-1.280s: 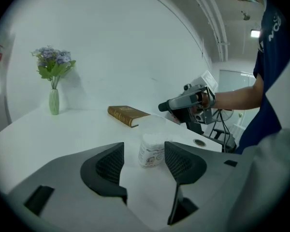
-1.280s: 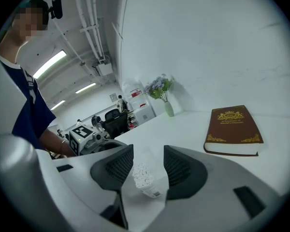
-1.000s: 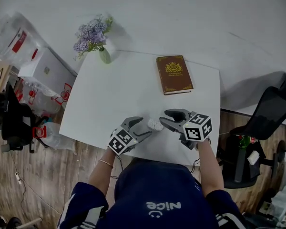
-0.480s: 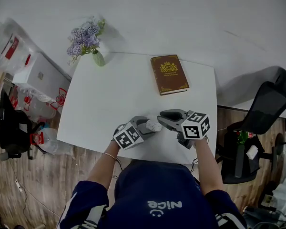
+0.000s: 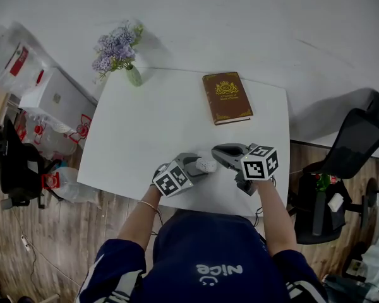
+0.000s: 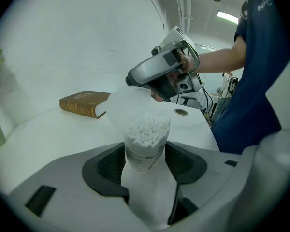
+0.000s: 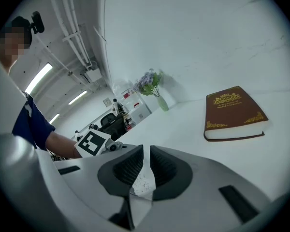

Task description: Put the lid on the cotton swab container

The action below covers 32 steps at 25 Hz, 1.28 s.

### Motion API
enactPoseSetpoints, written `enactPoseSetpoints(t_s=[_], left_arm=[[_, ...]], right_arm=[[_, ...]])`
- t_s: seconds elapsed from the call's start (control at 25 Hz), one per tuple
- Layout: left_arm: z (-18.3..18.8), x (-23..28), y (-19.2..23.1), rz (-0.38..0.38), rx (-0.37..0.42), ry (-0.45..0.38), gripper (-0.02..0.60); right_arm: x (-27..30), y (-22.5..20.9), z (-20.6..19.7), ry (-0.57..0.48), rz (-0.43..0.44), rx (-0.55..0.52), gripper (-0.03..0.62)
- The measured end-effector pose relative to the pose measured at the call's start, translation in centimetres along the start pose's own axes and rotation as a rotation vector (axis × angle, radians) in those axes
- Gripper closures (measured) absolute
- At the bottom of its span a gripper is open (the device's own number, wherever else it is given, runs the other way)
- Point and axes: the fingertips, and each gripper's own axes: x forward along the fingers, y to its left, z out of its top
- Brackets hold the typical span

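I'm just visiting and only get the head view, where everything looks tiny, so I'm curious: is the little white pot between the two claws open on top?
Observer: Yes. The left gripper view shows the cotton swab container uncapped, with the swab tips showing. The left gripper, whose jaws have just been closing, holds it between its pads.
Visitor: Where's its lid?
Observer: The right gripper, whose jaws have just been closing too, pinches the translucent lid by its edge.
Visitor: Is it on?
Observer: Not yet. In the left gripper view the lid is held on edge close behind the container's mouth, not laid flat over it.
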Motion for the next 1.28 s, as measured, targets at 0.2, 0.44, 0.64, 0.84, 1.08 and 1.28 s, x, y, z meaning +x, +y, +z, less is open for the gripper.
enactPoseSetpoints(t_s=[0.2, 0.44, 0.64, 0.84, 1.08, 1.28], left_arm=[[-0.1, 0.1, 0.0, -0.002, -0.021, -0.006, 0.303], [-0.2, 0.1, 0.0, 0.008, -0.029, -0.004, 0.304], [-0.2, 0.1, 0.1, 0.022, -0.057, -0.022, 0.304], [-0.2, 0.1, -0.1, 0.024, -0.07, -0.028, 0.304], [-0.2, 0.2, -0.1, 0.031, -0.087, -0.036, 0.304], [-0.3, 0.2, -0.1, 0.038, -0.094, -0.037, 0.304]], right_arm=[[0.0, 1.0, -0.7, 0.028, 0.032, -0.018, 0.523], [-0.1, 2.1, -1.7, 0.051, 0.052, -0.037, 0.523], [0.1, 2.8, -2.8, 0.07, 0.053, -0.049, 0.523], [0.1, 3.2, -3.7, 0.076, 0.047, -0.044, 0.523], [0.4, 3.2, -4.8, 0.09, 0.025, -0.053, 0.523], [0.5, 3.3, -5.0, 0.1, -0.011, -0.091, 0.523]])
